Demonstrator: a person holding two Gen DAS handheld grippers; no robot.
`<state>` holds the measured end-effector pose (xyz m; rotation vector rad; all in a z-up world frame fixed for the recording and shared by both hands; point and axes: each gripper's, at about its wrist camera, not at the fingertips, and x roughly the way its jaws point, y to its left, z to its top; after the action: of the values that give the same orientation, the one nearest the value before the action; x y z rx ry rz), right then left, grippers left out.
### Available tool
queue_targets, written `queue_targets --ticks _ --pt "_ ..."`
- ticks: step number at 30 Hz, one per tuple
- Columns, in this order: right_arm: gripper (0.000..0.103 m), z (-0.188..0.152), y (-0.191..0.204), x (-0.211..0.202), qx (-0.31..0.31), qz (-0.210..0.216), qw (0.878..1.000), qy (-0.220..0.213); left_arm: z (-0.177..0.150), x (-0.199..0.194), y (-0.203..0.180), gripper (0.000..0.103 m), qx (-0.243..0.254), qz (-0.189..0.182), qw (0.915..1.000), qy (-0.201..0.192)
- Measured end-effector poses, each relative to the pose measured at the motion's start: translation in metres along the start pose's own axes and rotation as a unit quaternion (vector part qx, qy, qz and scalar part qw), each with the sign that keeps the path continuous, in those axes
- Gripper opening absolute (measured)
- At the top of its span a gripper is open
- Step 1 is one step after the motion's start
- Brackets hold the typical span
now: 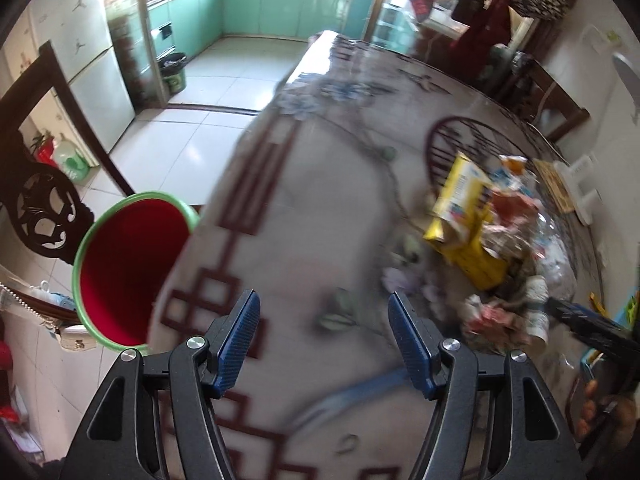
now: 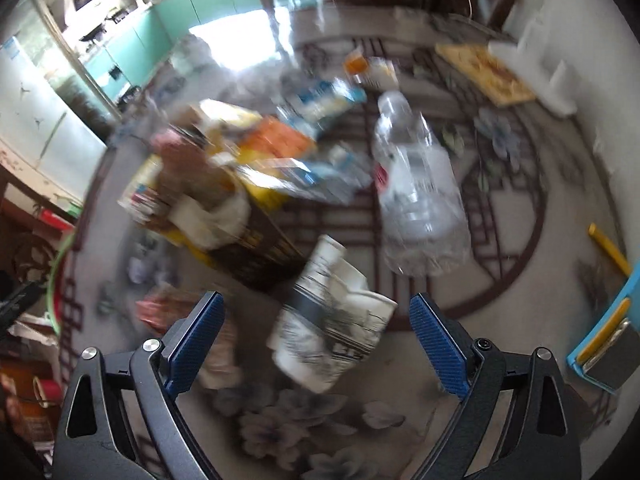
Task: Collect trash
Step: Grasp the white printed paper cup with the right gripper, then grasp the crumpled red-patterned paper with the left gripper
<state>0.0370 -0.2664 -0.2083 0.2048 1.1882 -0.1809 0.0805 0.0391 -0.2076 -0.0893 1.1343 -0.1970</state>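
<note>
The right gripper (image 2: 316,344) stands with its blue pads (image 2: 196,340) spread wide and nothing pressed between them; low in the centre of its view, in the gap between the pads but apart from both, lies a crumpled white paper cup (image 2: 332,320) printed in grey, on its side on the patterned table (image 2: 500,216). Above it, right of centre, a clear plastic bottle (image 2: 416,192) lies flat, and to the upper left of the cup a blurred heap of trash (image 2: 240,160) spreads out: yellow and orange cartons, a dark box, wrappers, too smeared to sort one from another. The left gripper (image 1: 324,344) is likewise released and empty, its jaws parted over a bare stretch of tablecloth at the bottom of its own view. At the left edge of that view, just beyond the table's rim, stands the red bin (image 1: 132,264) with a green lip, its mouth open and nothing visible inside it. The same heap sits at the right of the left view, led by a yellow carton (image 1: 460,200), well apart from the bin. I judge the step in hand to be the reach for a piece of trash, with the cup the likeliest pick for the right side. Next would come lowering the pads to either side of the cup, closing gently since its thin wall will likely buckle, then carrying it across the table to the bin.
</note>
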Motion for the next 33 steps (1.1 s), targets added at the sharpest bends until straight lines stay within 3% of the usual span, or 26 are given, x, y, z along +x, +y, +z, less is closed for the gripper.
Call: queue_targets --ticks 7,10,11,13,21,27,29,33 --pt "0.092 -0.017 -0.012 0.040 -0.026 0.004 0.999 0.048 -0.018 0.004 -0.044 0.066 0.028 -0.010 0.9994 0.017" --pt "0.055 -0.024 -0.016 0.041 -0.042 0.005 0.998 0.040 -0.023 0.006 -0.061 0.066 0.040 -0.016 0.9988 0.022" --pt "0.052 -0.024 -0.018 0.038 -0.043 0.011 0.998 0.038 -0.023 0.007 -0.068 0.066 0.043 -0.020 0.9986 0.024" --pt "0.052 -0.023 -0.026 0.029 -0.029 0.037 0.999 0.028 -0.023 0.010 -0.076 0.066 0.046 -0.031 0.9980 0.031" --pt "0.052 -0.020 -0.055 -0.030 -0.012 0.036 0.999 -0.038 -0.025 0.037 -0.123 0.066 0.066 -0.076 0.9922 0.073" --pt "0.052 -0.016 -0.060 -0.046 -0.014 0.029 0.998 -0.052 -0.029 0.060 -0.146 0.066 0.077 -0.078 0.9895 0.094" --pt "0.053 -0.013 -0.061 -0.045 -0.017 0.027 0.998 -0.050 -0.029 0.075 -0.150 0.066 0.073 -0.077 0.9874 0.117" --pt "0.053 -0.015 -0.062 -0.046 -0.017 0.030 0.998 -0.049 -0.029 0.086 -0.155 0.066 0.069 -0.099 0.9844 0.128"
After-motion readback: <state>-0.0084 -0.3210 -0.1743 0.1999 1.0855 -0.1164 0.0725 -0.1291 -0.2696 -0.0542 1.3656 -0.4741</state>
